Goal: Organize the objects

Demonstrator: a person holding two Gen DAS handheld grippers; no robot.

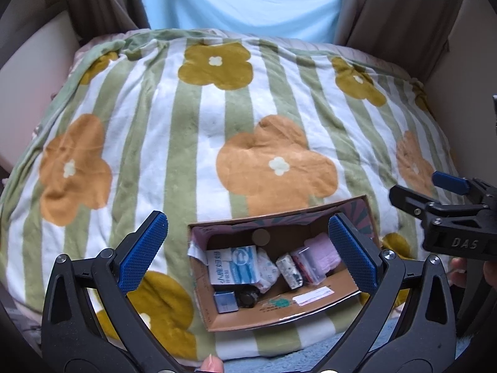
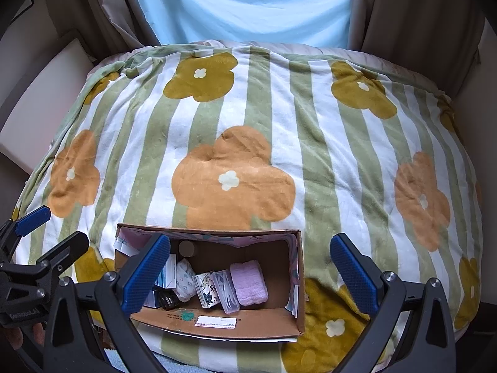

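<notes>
Open cardboard box [image 2: 217,326] on a flower-printed, green-and-white striped blanket [image 2: 310,161] covering a bed, seen from both wrist cameras. Hidden or unclear: in the right wrist view the left finger of the right hand-held gripper [image 2: 248,273] covers the box's 9 o'clock side, so the white-and-blue packet [image 1: 233,264] and the small blue box [image 1: 226,301] show fully only in the left wrist view; print on the packet and on the white label [image 2: 215,322] at the box's 6 o'clock flap is too small to read; the lower rim of both views is cut off by the gripper frames. Count: one box holding seven distinguishable items, namely one packet, one blue box, one dark round item [image 2: 168,299], one patterned soft pouch [image 2: 184,278], one floral-printed block [image 2: 205,289], one clear plastic case [image 2: 226,290] and one folded pink towel [image 2: 248,284]. The items lie loosely side by side across the box floor, towel toward 3 o'clock, packet toward 9 o'clock. The box sits at 6 o'clock on the blanket, near its front edge. Left hand-held gripper [image 1: 248,255]: fingers spread wide, holding nothing, framing the box. Right hand-held gripper: likewise spread and empty, above the box's right half. Light blue fabric [image 2: 242,3] hangs between beige curtains [image 2: 413,15] at 12 o'clock.
</notes>
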